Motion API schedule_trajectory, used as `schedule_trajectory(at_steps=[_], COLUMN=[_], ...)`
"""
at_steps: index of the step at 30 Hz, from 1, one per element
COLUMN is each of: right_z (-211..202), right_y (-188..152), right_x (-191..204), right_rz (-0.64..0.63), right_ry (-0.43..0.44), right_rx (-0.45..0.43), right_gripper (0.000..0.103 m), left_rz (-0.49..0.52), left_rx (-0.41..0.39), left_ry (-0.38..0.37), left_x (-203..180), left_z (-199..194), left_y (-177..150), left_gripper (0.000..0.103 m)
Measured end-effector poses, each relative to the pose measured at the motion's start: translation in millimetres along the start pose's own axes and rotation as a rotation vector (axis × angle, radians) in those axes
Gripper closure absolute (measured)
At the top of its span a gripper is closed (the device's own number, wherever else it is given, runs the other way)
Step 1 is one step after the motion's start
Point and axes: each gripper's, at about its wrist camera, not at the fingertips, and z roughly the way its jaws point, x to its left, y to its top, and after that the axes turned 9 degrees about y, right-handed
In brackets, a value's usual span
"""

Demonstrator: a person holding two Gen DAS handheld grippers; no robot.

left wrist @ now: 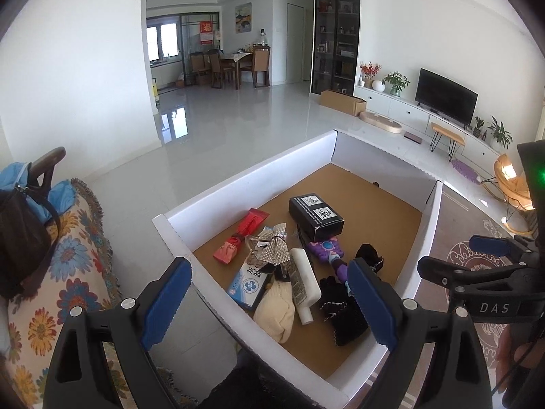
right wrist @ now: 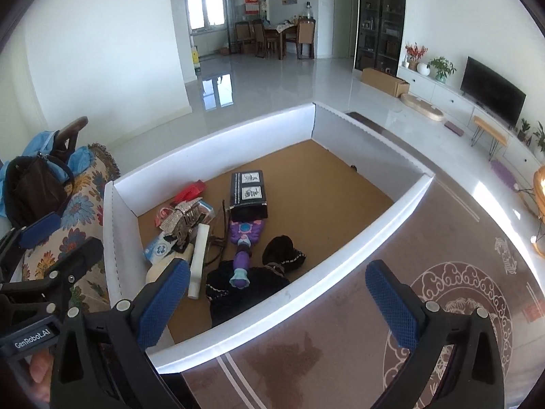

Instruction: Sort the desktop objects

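A white-walled box (left wrist: 238, 184) with a cork floor holds a jumble of objects. Among them are a black carton (left wrist: 316, 216), a red pouch (left wrist: 238, 238), a sparkly bow (left wrist: 272, 248), a white tube (left wrist: 305, 284), a purple toy (left wrist: 327, 252), a blue-and-white packet (left wrist: 248, 284), a cream knit piece (left wrist: 274, 313) and black garments (left wrist: 344, 310). My left gripper (left wrist: 269, 303) hovers open above the near pile with nothing between its fingers. My right gripper (right wrist: 277, 303) is also open and empty, above the box's near wall (right wrist: 306, 293). It also shows at the right edge of the left wrist view.
A sofa with a floral throw (left wrist: 68, 272) and a dark bag (left wrist: 20, 238) stands left of the box. A patterned rug (right wrist: 442, 306) lies to the right of it. Glossy floor, a TV cabinet (left wrist: 408, 109) and a dining table (left wrist: 238, 64) lie beyond.
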Motion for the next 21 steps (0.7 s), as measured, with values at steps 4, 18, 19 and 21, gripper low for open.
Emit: schedule_trajectory(at_steps=[4, 18, 19, 21], right_z=[9.8, 13.8, 14.3, 14.3], right_y=[2.8, 6.4, 6.5, 7.2], right_x=[1.6, 7.6, 7.5, 7.9], right_rz=[0.029, 0.073, 0.071, 0.064], right_ry=[-0.010, 0.041, 0.037, 0.031], right_rx=[0.073, 0.045, 0.045, 0.043], right_gripper=[0.000, 0.000, 0.000, 0.000], left_rz=[-0.007, 0.008, 0.000, -0.007], left_rx=[-0.024, -0.015, -0.021, -0.035], left_ry=[0.026, 0.014, 0.026, 0.039], left_x=[2.9, -0.1, 0.1, 0.0], left_z=[-3.2, -0.4, -0.2, -1.1], left_y=[0.2, 1.0, 0.2, -0.6], left_gripper=[0.010, 0.009, 0.009, 0.009])
